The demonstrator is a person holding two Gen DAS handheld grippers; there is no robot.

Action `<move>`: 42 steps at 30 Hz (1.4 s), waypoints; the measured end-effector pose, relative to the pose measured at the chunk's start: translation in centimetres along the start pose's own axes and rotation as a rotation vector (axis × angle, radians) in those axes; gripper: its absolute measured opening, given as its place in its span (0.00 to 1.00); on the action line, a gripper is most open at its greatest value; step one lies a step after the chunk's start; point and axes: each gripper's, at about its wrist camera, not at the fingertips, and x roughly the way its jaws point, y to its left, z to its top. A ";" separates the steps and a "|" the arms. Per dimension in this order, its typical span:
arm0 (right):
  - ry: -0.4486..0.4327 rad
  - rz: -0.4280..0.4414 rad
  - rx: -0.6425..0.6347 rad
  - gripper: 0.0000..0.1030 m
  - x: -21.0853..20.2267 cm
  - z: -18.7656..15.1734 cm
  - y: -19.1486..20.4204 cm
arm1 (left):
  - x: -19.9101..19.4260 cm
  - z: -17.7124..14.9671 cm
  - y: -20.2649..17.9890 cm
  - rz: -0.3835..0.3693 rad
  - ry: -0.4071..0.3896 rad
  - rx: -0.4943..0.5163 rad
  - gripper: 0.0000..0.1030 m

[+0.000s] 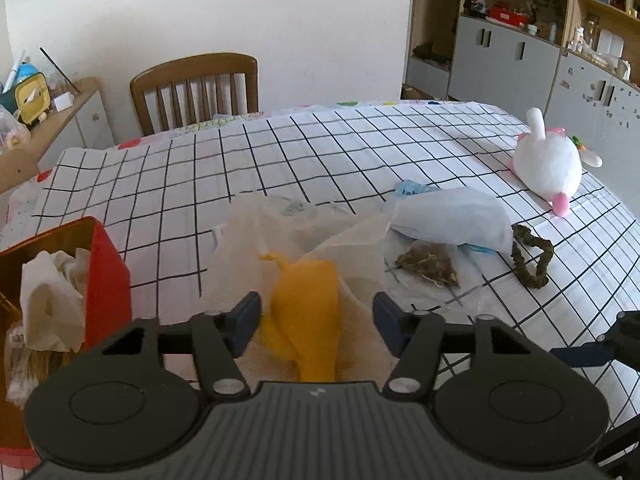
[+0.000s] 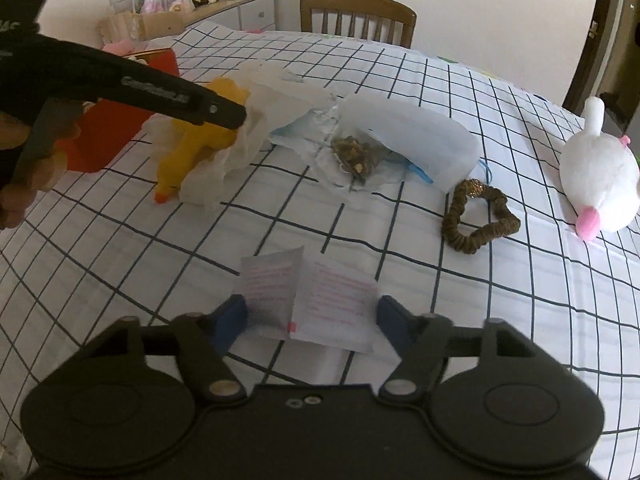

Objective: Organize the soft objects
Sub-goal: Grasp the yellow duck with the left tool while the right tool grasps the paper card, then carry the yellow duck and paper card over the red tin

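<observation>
My left gripper (image 1: 316, 316) is open, its jaws on either side of a yellow rubber chicken (image 1: 310, 316) that lies on crumpled white tissue (image 1: 256, 248). The chicken also shows in the right wrist view (image 2: 196, 148), under the left gripper body (image 2: 160, 92). My right gripper (image 2: 310, 316) is open, its jaws on either side of two white sachets with pink print (image 2: 316, 300) lying on the table. A red box (image 1: 106, 280) with crumpled tissue inside stands at the left. A white plush bunny (image 2: 600, 184), a brown scrunchie (image 2: 480, 216) and a blue-white face mask (image 2: 412, 144) lie further off.
A clear packet of dried herbs (image 2: 356, 156) lies by the mask. The checked tablecloth (image 2: 280, 220) covers the table. A wooden chair (image 1: 196, 88) stands at the far side. A side cabinet (image 1: 60, 120) with clutter is at the left, shelving (image 1: 520, 40) at the right.
</observation>
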 end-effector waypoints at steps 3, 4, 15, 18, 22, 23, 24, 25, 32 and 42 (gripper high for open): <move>0.000 0.004 0.001 0.51 -0.2 0.1 0.0 | 0.4 0.0 0.1 0.008 0.018 -0.005 0.45; 0.001 0.002 0.002 0.47 -0.2 0.2 -0.1 | 0.5 0.0 0.3 0.007 0.023 -0.011 0.40; -0.008 -0.001 0.049 0.17 -1.0 0.4 -0.7 | 0.0 0.1 1.3 -0.016 0.027 -0.049 0.32; -0.021 0.003 0.042 0.13 -1.6 0.5 -0.6 | -0.4 0.0 1.5 -0.026 0.022 -0.060 0.30; -0.040 0.024 0.063 0.10 -2.7 0.9 -0.6 | -1.4 -0.2 1.9 -0.039 0.015 -0.073 0.30; -0.046 0.027 0.066 0.09 -3.0 1.1 -0.6 | -1.8 -0.3 2.1 -0.041 0.013 -0.080 0.30; -0.053 0.028 0.068 0.09 -3.3 1.2 -0.6 | -2.2 -0.3 2.3 -0.045 0.010 -0.090 0.30; -0.060 0.029 0.069 0.09 -3.6 1.4 -0.5 | -2.6 -0.4 2.5 -0.052 0.004 -0.099 0.30; -0.115 0.057 0.072 0.08 -5.9 2.8 0.0 | -6.2 -0.5 3.5 -0.086 -0.029 -0.139 0.30; -0.187 0.146 0.037 0.07 -8.9 5.9 2.1 | -11.5 -0.2 6.3 -0.092 -0.064 -0.210 0.30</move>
